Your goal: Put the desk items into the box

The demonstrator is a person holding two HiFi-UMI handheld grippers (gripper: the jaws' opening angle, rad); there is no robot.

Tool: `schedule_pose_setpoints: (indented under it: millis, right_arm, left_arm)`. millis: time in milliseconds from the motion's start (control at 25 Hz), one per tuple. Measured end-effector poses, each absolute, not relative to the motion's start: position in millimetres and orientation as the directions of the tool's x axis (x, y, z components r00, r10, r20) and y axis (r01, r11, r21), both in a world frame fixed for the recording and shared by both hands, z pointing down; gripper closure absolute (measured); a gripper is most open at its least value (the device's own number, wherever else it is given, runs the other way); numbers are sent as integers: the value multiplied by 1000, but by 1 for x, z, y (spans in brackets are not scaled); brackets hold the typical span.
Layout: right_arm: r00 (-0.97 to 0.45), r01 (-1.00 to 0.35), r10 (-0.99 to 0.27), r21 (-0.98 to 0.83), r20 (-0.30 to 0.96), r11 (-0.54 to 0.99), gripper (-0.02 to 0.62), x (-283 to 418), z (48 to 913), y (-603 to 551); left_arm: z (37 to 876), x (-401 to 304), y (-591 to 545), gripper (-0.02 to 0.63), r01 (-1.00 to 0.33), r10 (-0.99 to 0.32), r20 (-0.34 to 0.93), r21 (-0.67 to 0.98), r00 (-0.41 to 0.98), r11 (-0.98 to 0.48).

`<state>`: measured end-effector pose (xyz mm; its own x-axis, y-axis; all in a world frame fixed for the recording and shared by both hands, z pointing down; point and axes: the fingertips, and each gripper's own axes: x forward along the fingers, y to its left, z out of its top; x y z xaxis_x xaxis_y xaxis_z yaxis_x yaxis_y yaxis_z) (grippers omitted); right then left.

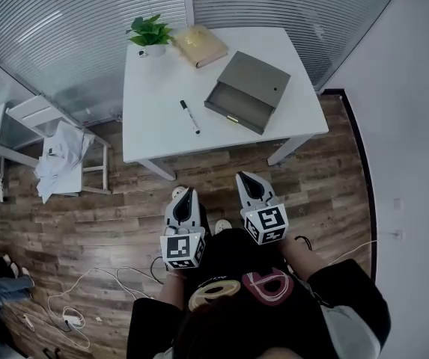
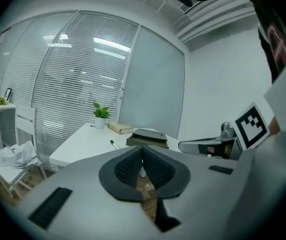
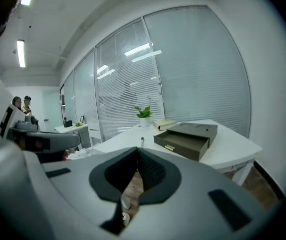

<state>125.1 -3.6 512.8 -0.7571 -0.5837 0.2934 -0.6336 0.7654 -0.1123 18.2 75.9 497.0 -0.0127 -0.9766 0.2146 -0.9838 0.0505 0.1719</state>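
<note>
Left gripper (image 1: pixel 186 194) and right gripper (image 1: pixel 246 179) are both clenched on nothing, well short of the table (image 1: pixel 150 137). The 1 pen (image 1: pixel 190 116) lies left of the open box (image 1: pixel 248 92). It's probably light, stiff and rolls easily, so I'd pinch mid-barrel.

A wood-plank floor (image 1: pixel 124 200) runs under the white bench (image 1: pixel 162 118) at twelve o'clock. Behind the bench, from ten to one o'clock, is a glass wall with closed blinds (image 1: pixel 64 28). A plain white wall (image 1: pixel 416 126) fills three o'clock. At nine o'clock a white chair (image 1: pixel 34 112) carries crumpled white cloth (image 1: pixel 58 155). Loose cables (image 1: pixel 87 290) lie at seven o'clock. A ceiling strip light (image 3: pixel 21 53) glows.
</note>
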Motion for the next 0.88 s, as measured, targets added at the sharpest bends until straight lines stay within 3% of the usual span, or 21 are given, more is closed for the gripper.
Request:
schedule_pose_setpoints:
  millis: [680, 880]
  right_arm:
    - [-650, -743, -683, -92, 334, 663, 584, 29, 513, -95]
    - [-615, -766, -668, -118, 419, 632, 583, -3, 532, -119]
  left_arm:
    - [500, -101, -42, 588, -974, -971, 208, 213, 120, -75]
    - [500, -128, -71, 588, -967, -960, 215, 222, 177, -128]
